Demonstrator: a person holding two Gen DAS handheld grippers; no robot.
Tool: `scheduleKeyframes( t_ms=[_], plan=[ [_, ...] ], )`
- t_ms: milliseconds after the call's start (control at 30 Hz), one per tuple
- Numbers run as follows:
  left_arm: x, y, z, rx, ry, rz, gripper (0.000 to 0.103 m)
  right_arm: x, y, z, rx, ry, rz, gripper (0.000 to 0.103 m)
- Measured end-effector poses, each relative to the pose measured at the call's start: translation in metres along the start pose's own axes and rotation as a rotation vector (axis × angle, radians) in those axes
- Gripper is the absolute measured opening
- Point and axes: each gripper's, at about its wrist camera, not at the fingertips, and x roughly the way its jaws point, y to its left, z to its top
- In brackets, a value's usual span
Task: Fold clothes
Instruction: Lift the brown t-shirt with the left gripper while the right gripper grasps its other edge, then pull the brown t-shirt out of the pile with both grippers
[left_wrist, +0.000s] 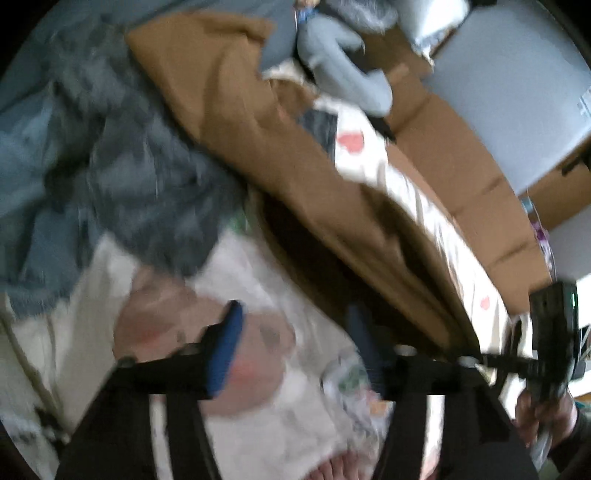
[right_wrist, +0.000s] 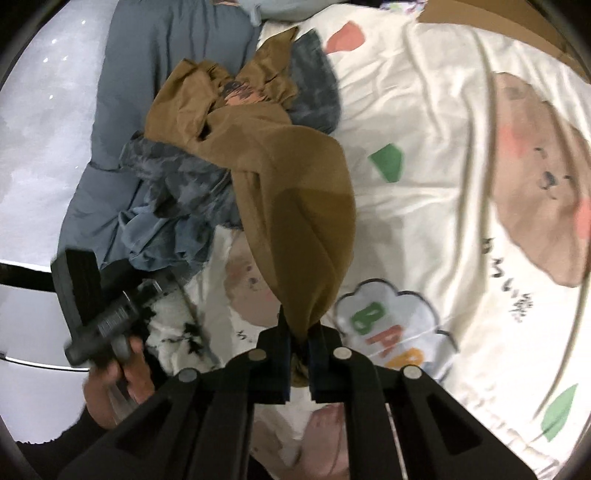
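Observation:
A brown garment (right_wrist: 288, 177) hangs stretched from my right gripper (right_wrist: 301, 332), which is shut on a bunched corner of it. The rest trails back onto a heap of clothes. In the blurred left wrist view the same brown garment (left_wrist: 280, 140) runs diagonally from upper left to lower right. My left gripper (left_wrist: 293, 317) is open just below and left of the cloth's lower edge, and its blue pads (left_wrist: 225, 350) hold nothing. Under it lies the white printed bedsheet (left_wrist: 288, 417).
A dark blue mottled garment (right_wrist: 184, 177) and a grey-blue cloth (right_wrist: 166, 55) lie tangled under the brown one. The white cartoon sheet (right_wrist: 443, 147) spreads to the right. A hand (right_wrist: 122, 369) holds the left tool at lower left. Cardboard boxes (left_wrist: 461, 147) stand behind the bed.

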Motion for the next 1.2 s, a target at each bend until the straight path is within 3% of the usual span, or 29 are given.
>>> scheduleKeyframes(
  t_ms=[167,300,467,667,733,767,800,933,1200],
  plan=[
    [0.027,0.004,0.043,-0.023,-0.026,0.025,0.065,-0.008,-0.014,-0.002,-0.005,-0.014,-0.053,0.006],
    [0.062,-0.002,0.064,-0.010,0.002,0.058,0.066,-0.011,-0.024,-0.006,-0.006,-0.017,-0.082,0.006],
    [0.102,0.003,0.070,-0.062,0.094,0.081,0.066,-0.014,-0.032,-0.005,-0.005,-0.031,-0.110,0.006],
    [0.104,0.023,0.076,-0.173,0.034,0.094,0.064,-0.018,-0.044,-0.006,0.001,-0.040,-0.167,0.006],
    [0.108,0.028,0.079,-0.188,0.046,0.073,0.039,-0.021,-0.045,-0.007,-0.006,-0.046,-0.180,0.006],
    [0.112,0.031,0.079,-0.206,0.077,0.050,0.018,-0.024,-0.047,-0.007,-0.009,-0.050,-0.191,0.006],
    [0.114,0.031,0.078,-0.216,0.093,0.040,0.010,-0.026,-0.049,-0.006,-0.012,-0.054,-0.203,0.006],
    [0.104,0.015,0.076,-0.142,0.074,0.054,0.007,-0.038,-0.063,-0.007,-0.005,-0.072,-0.257,0.005],
    [0.082,-0.022,0.080,-0.071,0.060,-0.018,0.006,-0.075,-0.091,-0.004,0.038,-0.154,-0.357,0.005]
  ],
)
